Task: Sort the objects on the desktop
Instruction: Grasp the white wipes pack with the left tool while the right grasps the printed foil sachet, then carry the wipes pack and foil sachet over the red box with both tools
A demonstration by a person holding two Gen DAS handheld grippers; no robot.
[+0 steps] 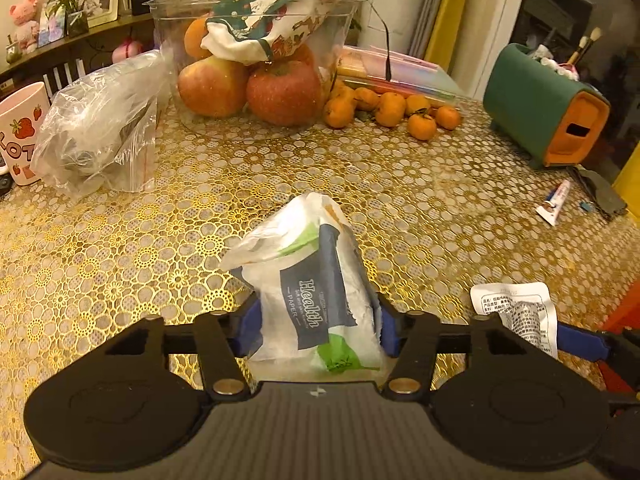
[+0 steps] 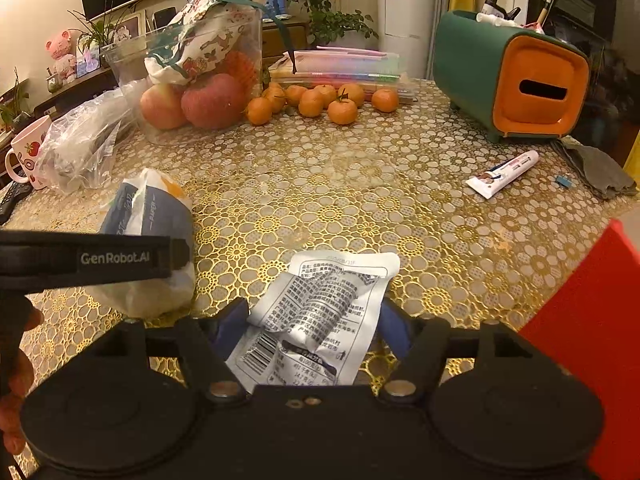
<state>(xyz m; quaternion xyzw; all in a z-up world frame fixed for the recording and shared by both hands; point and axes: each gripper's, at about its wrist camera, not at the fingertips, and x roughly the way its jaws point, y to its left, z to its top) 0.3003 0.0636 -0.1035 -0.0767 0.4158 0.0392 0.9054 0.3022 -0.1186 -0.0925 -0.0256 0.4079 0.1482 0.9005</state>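
Observation:
My left gripper point(image 1: 318, 322) is shut on a white and blue "Health Paper" tissue pack point(image 1: 308, 280), held between its blue pads just above the gold-patterned table point(image 1: 120, 240). The pack also shows in the right wrist view point(image 2: 148, 216), partly behind the left gripper's black body. My right gripper point(image 2: 314, 322) is shut on a crumpled white printed wrapper point(image 2: 320, 312). The wrapper also shows at the lower right of the left wrist view point(image 1: 520, 312).
A clear tub of apples with a printed cloth bag point(image 1: 256, 60) stands at the back, several tangerines point(image 1: 392, 110) beside it. A clear plastic bag point(image 1: 100, 132) and strawberry mug point(image 1: 20, 128) sit left. A green-orange tissue box point(image 2: 512, 76), toothpaste tube point(image 2: 504, 172) and grey cloth point(image 2: 600, 168) sit right. A red object point(image 2: 592, 340) is near right.

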